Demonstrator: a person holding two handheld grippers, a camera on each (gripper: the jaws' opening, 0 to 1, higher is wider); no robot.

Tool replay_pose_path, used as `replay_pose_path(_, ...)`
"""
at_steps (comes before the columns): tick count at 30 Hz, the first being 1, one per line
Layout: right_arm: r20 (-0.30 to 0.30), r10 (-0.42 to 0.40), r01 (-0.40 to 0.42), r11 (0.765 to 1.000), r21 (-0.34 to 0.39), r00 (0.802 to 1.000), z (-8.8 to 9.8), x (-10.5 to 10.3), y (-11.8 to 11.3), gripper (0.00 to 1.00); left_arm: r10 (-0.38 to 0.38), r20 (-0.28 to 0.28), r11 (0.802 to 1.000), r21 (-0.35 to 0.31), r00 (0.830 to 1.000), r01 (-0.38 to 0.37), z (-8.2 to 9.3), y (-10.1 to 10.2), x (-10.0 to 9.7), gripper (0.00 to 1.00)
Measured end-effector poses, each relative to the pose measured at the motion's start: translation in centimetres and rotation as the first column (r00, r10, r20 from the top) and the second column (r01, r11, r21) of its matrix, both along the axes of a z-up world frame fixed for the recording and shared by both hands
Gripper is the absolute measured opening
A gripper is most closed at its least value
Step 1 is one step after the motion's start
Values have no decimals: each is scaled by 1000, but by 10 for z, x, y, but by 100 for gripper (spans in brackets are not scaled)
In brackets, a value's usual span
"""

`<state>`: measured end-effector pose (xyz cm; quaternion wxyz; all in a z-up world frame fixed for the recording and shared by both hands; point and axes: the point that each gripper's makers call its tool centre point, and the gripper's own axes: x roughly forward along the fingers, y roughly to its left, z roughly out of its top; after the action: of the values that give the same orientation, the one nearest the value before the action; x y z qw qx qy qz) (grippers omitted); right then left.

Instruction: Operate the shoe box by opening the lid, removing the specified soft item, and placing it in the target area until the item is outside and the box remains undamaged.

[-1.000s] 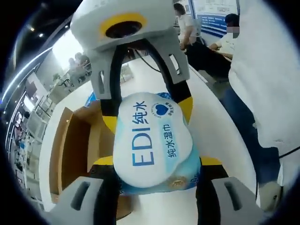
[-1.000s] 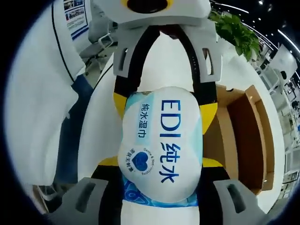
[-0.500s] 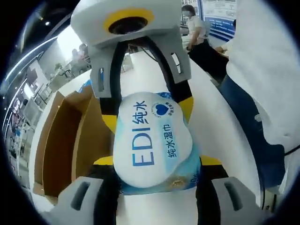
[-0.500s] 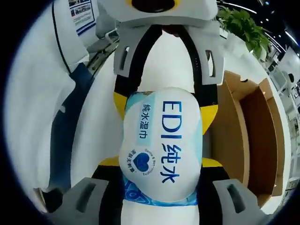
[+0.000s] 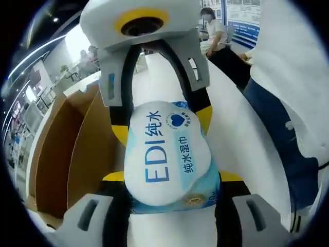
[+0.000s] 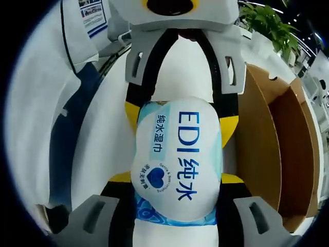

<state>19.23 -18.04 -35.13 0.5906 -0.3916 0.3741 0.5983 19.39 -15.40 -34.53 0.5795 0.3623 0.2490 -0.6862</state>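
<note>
The soft white-and-blue pack of EDI wet wipes point(image 5: 167, 157) point(image 6: 176, 157) hangs above the white table point(image 5: 241, 139), pinched end to end between the left gripper point(image 5: 172, 177) and right gripper point(image 6: 177, 177). The open brown cardboard shoe box point(image 5: 67, 149) point(image 6: 277, 149) sits beside it, apparently apart.

Open cardboard box point(image 5: 67, 159) on white table point(image 5: 241, 149)

Leafy plant point(image 6: 267, 23) (wall posters point(image 6: 92, 10) opposite).
</note>
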Motion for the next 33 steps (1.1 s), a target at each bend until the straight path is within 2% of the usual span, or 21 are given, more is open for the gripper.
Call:
replay_pose_path(10,-3,-3,3,1000,7,1000,-5,0,2,61,-3,-13,1000,-3,1000,3,-9,2,0,67)
replay_pose_path(12,-5,-2,2,1000,6,1000,-6,0,3,61,1,-15,1000,14,1000,-1,-11,3,0,67)
replay_pose_path(25,0,-8,8,1000,22,1000,-4,0,4,63,4,-28,1000,3,1000,-4,-12,3,-1,67)
replay_pose_path(31,-6,-56,56,998,31,998,3,2,1,65,7,-29,1000,-1,1000,-7,-12,3,-1,67)
replay_pose_path(33,-4,-77,77,997,8,997,3,3,-4,67,7,-28,1000,-1,1000,-7,-12,3,-1,67)
